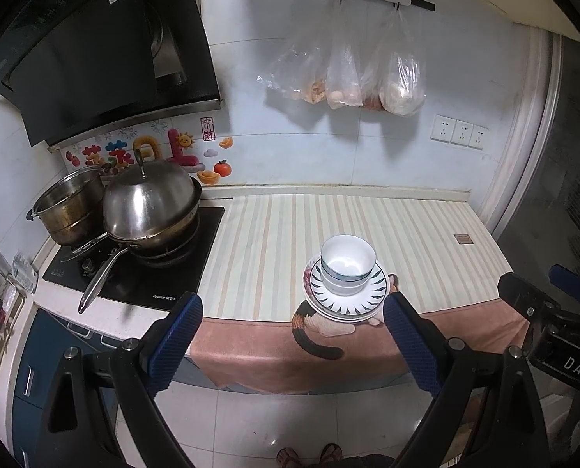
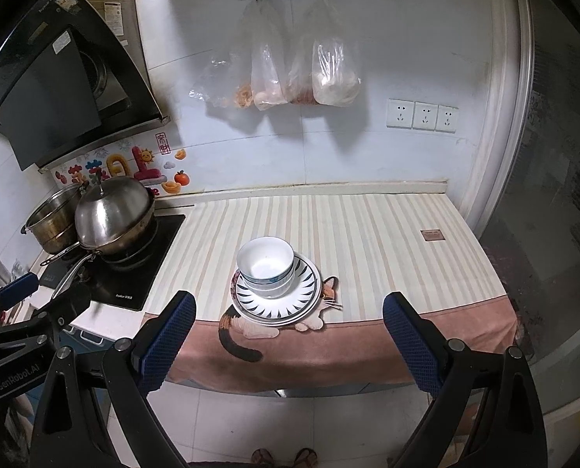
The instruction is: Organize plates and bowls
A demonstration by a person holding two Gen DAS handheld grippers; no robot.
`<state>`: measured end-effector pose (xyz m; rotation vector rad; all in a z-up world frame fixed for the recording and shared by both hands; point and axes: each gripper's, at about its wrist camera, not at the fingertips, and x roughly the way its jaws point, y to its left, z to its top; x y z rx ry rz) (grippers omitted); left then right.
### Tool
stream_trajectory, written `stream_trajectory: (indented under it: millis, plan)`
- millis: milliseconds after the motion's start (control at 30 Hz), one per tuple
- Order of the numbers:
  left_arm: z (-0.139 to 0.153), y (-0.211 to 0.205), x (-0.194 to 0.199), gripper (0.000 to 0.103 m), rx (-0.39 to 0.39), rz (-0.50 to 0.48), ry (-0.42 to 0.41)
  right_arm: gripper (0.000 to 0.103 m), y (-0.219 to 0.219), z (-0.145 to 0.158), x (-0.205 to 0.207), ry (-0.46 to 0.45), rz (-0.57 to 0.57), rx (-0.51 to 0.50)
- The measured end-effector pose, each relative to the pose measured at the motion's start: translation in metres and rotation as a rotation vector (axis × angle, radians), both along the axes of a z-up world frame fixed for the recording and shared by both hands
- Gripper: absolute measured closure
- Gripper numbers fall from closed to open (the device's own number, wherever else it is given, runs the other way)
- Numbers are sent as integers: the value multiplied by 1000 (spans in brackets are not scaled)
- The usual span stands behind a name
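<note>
A stack of white bowls (image 1: 347,263) (image 2: 266,263) with blue rims sits nested on a stack of plates (image 1: 350,302) (image 2: 286,304) with a dark leaf pattern, near the front edge of the striped counter mat (image 1: 290,226) (image 2: 368,234). My left gripper (image 1: 292,339) is open and empty, held in front of the counter, below and left of the stack. My right gripper (image 2: 290,335) is open and empty, held back from the counter edge with the stack between and beyond its fingers. Its body also shows at the right of the left wrist view (image 1: 539,312).
A lidded steel wok (image 1: 149,206) (image 2: 112,218) and a steel pot (image 1: 69,206) (image 2: 52,218) stand on the black cooktop (image 1: 153,277) at left, under a range hood (image 1: 95,50). Plastic bags (image 1: 352,78) (image 2: 290,74) hang on the wall. A glass door (image 2: 555,195) is at right.
</note>
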<state>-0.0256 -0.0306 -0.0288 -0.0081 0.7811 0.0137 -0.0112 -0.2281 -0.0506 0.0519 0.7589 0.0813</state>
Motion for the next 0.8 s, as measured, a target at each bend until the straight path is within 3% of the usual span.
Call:
stream_trajectory:
  millis: [800]
  plan:
    - [-1,1,7,8,4,-6,3,4,1,-2,5,5,-25,12]
